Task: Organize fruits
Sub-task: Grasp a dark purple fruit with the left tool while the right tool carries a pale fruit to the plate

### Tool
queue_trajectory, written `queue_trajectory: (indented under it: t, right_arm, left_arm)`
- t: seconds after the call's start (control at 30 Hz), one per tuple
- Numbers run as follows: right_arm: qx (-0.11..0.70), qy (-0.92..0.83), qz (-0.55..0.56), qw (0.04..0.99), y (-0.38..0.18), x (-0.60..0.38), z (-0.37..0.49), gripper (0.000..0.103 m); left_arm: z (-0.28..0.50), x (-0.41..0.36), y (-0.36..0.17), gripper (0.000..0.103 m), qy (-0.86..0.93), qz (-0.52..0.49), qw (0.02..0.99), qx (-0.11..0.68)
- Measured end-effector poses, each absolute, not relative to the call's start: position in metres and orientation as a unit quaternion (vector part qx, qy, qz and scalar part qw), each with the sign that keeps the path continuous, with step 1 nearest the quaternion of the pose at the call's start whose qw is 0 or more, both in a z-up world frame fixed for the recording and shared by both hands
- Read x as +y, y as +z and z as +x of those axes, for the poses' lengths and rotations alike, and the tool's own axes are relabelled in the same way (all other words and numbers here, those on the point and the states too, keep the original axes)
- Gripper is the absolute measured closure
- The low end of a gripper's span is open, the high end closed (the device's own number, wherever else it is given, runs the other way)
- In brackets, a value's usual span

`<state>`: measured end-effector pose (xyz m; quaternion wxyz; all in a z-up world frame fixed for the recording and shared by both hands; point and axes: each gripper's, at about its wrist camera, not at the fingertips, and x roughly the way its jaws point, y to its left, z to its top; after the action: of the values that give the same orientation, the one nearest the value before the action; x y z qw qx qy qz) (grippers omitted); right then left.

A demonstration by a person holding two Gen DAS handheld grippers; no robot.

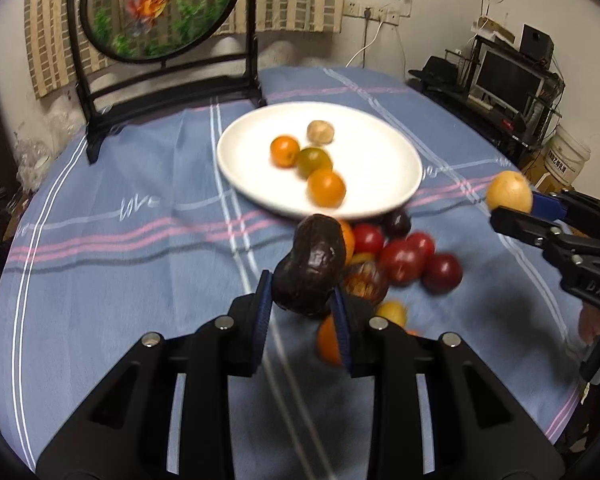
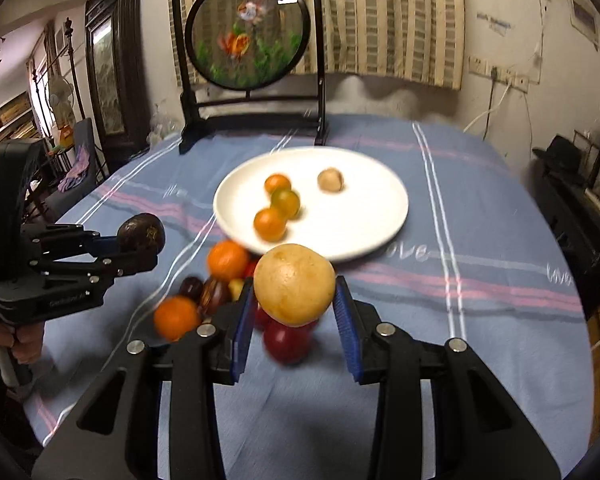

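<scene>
Dark wrinkly fruit (image 1: 310, 266) is clamped tight in the left gripper (image 1: 302, 300), held above the loose fruit pile (image 1: 400, 260) on the blue cloth (image 1: 120, 280). Right gripper (image 2: 294, 300) is pinched on a tan round fruit (image 2: 294, 284), also lifted. White plate (image 1: 380, 152) w/ 4 small fruits sits just behind the pile.

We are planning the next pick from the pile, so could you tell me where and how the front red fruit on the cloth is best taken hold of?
Judging by its round shape, grip the red fruit across its widest middle, coming from above and from its outer side. The dark brown-red fruit and other red fruits crowd its inner side, leaving bare tablecloth for a finger.
</scene>
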<state>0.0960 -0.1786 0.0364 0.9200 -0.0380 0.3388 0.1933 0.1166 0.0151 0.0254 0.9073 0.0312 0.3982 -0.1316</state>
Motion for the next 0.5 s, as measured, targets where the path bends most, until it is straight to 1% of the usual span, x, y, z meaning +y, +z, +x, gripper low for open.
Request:
queue_trajectory:
  t: [0.17, 0.5]
  right_arm:
    - [0.336, 0.193, -0.043, 0.921, 0.031, -0.171, 0.134, 0.064]
    - [0.376, 0.176, -0.058, 0.908, 0.003, -0.158, 0.194, 0.065]
  left_arm:
    - [0.156, 0.004, 0.027, 0.074, -0.126, 0.022, 0.906, 0.404]
    - [0.222, -0.006, 0.002, 0.074, -0.104, 0.015, 0.894, 0.436]
